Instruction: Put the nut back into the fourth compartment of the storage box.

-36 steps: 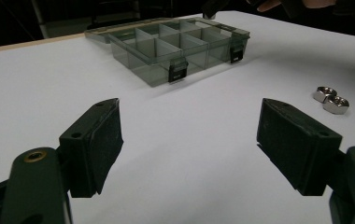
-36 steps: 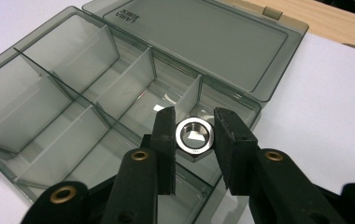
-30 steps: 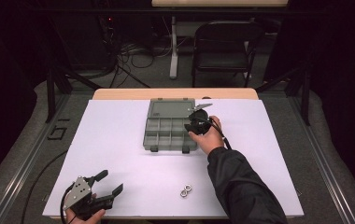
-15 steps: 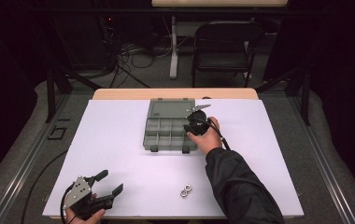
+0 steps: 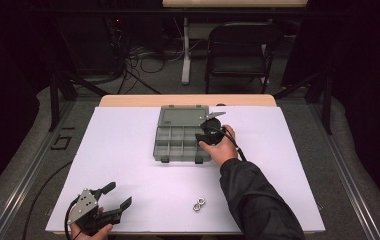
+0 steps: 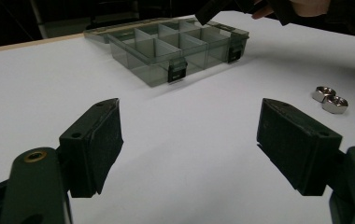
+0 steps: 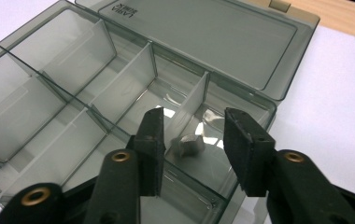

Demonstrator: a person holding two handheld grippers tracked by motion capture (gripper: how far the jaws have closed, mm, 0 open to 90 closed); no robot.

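**Nut lying in the corner compartment of the organiser box**

The right tongs [image 7: 192, 151] hung over the grey organiser box [image 5: 175, 145], at its right side as I saw it from above. The person's right hand [image 5: 221, 145] held them there, tilted downward into the box. Their jaws had just been opening, and now they stood partly apart with a clear gap. In this gap, seen along the jaws in the right gripper view, a small metal nut [image 7: 188, 145] lay on the floor of one compartment. The pads did not press on it; it rested free, close to a white divider [image 7: 190, 109] and near the outer wall of the box. The lid [image 7: 208, 37] of the box lay open and flat behind the compartments, toward the far edge of the tabletop [image 5: 123, 150].

The left tongs [image 5: 109, 202] were near the front left corner of the tabletop, well apart from the box, in the person's left hand [image 5: 89, 229]. Their jaws stood wide, with nothing between them except the white surface, as the left gripper view showed.

Two more nuts [image 5: 198, 204] lay together on the tabletop, touching one another, between the box and the front edge, just beside the dark sleeve [image 5: 258, 200] of the right arm.
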